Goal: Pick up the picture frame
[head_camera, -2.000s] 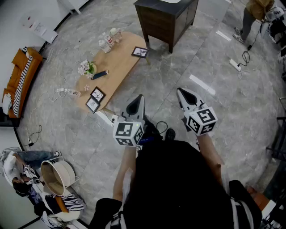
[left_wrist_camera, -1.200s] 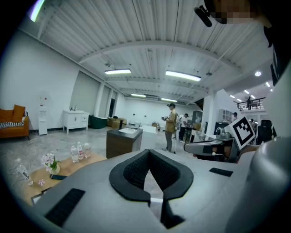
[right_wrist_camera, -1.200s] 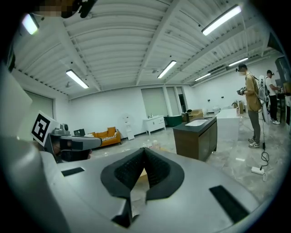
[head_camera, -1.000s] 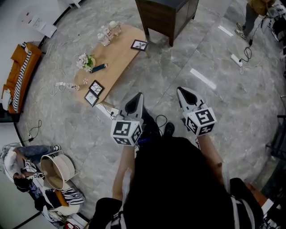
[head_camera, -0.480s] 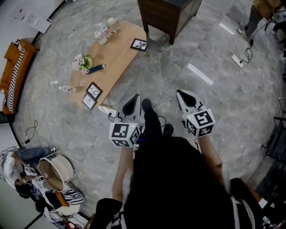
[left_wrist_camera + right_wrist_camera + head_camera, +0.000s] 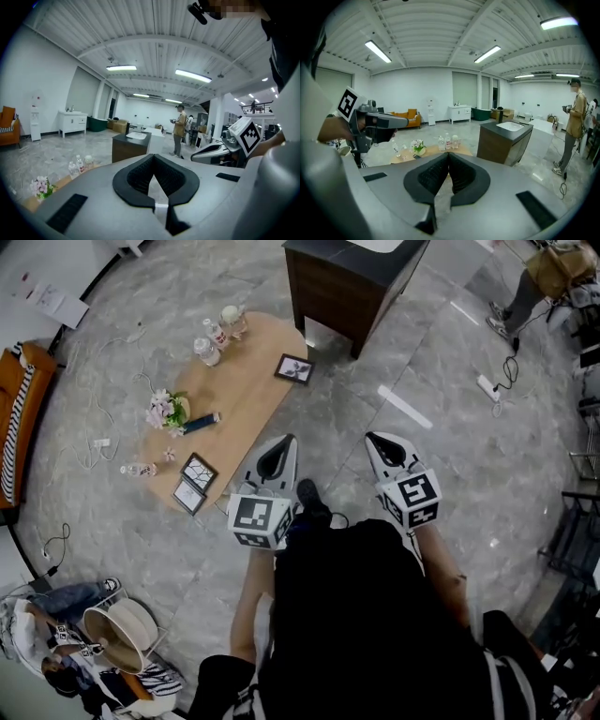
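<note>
Three picture frames lie on the oval wooden table point(image 6: 251, 390). One dark picture frame point(image 6: 294, 368) is near the table's right edge. Two more picture frames point(image 6: 195, 481) lie side by side at its near end. My left gripper point(image 6: 287, 441) hangs shut over the floor just right of the table's near end, with nothing held. The right gripper point(image 6: 371, 438) is shut and empty too, further right over the floor. In the left gripper view the left gripper point(image 6: 153, 155) has its jaws closed at the tips. The right gripper point(image 6: 449, 153) in its own view looks the same.
On the table stand a small flower bunch point(image 6: 164, 412), several water bottles point(image 6: 214, 332) and a dark remote point(image 6: 202, 421). A dark wooden cabinet point(image 6: 352, 277) stands beyond the table. A person point(image 6: 530, 277) stands far right. Cables and a power strip point(image 6: 489, 388) lie on the floor.
Both grippers have travelled level across the floor with the person walking. The table and cabinet have shifted right and nearer the grippers in the head view. Both stay shut.
</note>
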